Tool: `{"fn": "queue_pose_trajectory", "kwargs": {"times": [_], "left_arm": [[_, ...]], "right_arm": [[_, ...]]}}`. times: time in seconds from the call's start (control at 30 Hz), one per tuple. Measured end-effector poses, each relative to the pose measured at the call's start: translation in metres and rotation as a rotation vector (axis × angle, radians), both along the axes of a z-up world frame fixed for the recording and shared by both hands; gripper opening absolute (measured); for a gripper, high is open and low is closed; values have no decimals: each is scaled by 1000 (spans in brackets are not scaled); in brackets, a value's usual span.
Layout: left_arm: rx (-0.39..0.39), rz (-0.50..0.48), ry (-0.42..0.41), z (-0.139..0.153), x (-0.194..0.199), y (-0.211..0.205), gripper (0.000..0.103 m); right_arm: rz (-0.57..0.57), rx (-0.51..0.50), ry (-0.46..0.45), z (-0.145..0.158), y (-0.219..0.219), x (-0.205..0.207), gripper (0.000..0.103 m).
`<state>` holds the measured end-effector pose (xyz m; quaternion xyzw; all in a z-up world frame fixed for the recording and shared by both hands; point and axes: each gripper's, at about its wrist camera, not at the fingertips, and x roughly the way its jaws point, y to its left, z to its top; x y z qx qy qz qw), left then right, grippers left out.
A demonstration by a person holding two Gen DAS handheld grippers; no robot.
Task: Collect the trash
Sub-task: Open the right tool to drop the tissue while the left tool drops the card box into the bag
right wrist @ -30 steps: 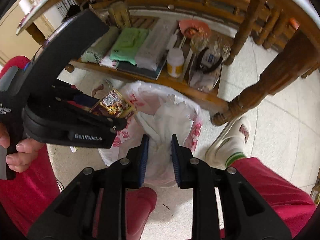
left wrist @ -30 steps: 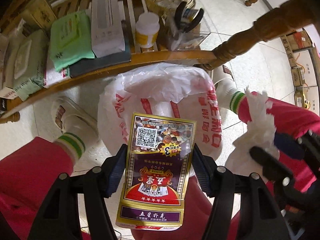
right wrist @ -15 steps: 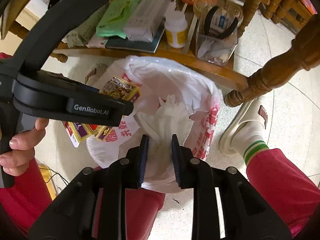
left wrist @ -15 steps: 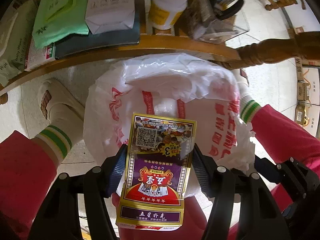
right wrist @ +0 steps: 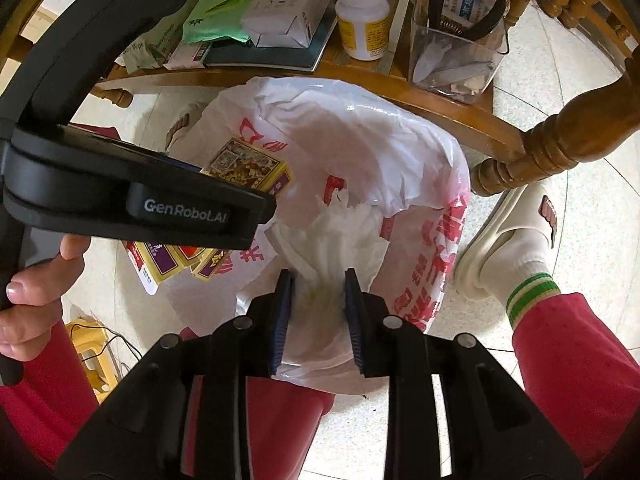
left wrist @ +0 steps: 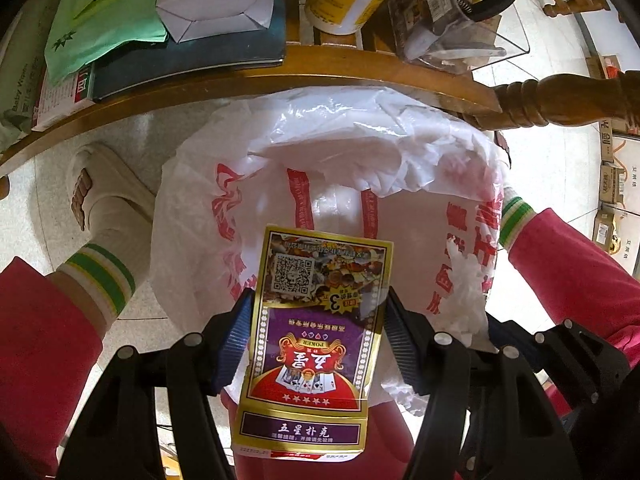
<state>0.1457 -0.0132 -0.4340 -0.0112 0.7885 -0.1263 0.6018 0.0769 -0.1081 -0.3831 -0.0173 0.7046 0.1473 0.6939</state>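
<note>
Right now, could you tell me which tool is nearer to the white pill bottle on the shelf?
Hard to separate; the left looks marginally nearer. The left tool, clamping the card box, and the right tool, clamping the tissue, both hang over the bag, short of the bottle.

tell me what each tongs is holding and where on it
Left tongs: playing-card box, by its long side edges. Right tongs: crumpled tissue, by its bunched lower end.
</note>
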Motion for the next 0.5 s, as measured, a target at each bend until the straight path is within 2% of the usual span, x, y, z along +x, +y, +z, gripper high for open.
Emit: {"fn": "queue_pose_trajectory", "kwargs": {"times": [0.07, 0.13, 0.2, 0.23, 0.5], "left_arm": [[3, 2, 8, -2, 0, 0, 62], [7, 3, 12, -4, 0, 1, 63], [17, 4, 19, -5, 1, 2, 74], [20, 7, 21, -6, 1, 3, 79], [29, 8, 27, -7, 2, 5, 80]], "right_arm": [[-4, 5, 3, 0, -1, 0, 29], [-9, 3, -3, 0, -1, 2, 45], [-11, 3, -10, 2, -1, 1, 53], [-13, 3, -10, 2, -2, 2, 53], [-34, 11, -4, 1, -4, 2, 53]]}}
